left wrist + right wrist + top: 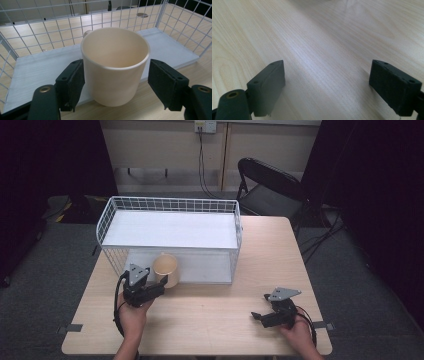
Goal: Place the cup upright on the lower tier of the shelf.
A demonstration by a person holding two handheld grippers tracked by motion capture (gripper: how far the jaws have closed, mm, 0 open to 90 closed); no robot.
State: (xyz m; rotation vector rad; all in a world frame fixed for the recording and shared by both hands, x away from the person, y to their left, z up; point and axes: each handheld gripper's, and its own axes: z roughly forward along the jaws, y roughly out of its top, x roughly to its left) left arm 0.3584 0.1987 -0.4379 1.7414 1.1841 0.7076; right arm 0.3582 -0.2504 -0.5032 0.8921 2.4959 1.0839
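Black fingers (71,85) of the left gripper (116,83) bracket a cream mug (115,66), one touching its wall, the other standing just clear, so nothing is clamped yet. Sitting at the open front edge of a white wire basket (170,205), half onto its tray, the mug could tip if squeezed off-centre. Well apart, the right gripper (327,82) rests spread over the pale wooden worktop (225,315). Beyond, a folding chair (270,185) stands in a dim room.
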